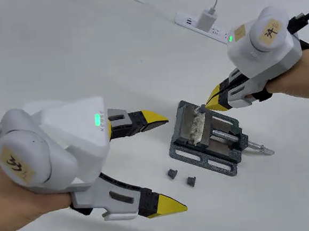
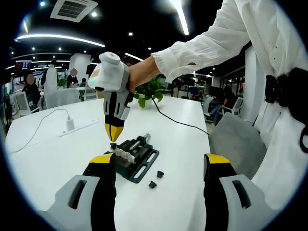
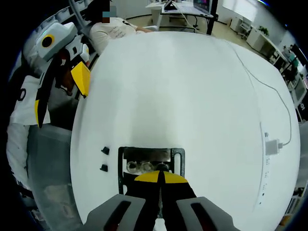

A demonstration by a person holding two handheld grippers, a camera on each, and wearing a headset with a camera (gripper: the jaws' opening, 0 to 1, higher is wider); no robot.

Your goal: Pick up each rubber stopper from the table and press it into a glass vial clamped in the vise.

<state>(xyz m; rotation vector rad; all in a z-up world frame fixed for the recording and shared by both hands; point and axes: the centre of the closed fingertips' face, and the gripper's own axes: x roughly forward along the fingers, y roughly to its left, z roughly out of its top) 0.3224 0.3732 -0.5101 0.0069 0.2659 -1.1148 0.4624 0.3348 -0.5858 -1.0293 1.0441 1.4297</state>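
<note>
As the right gripper [image 1: 208, 106] pinches a stopper [image 1: 201, 109], vise [image 1: 199, 157] directly beneath

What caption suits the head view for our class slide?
Right gripper holds a stopper at a vial in the vise; left gripper open, two stoppers waiting.

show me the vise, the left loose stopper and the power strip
vise [image 1: 203, 161]: head view, front base rail
left loose stopper [image 1: 172, 173]: head view, its top
power strip [image 1: 188, 22]: head view, left end
</note>
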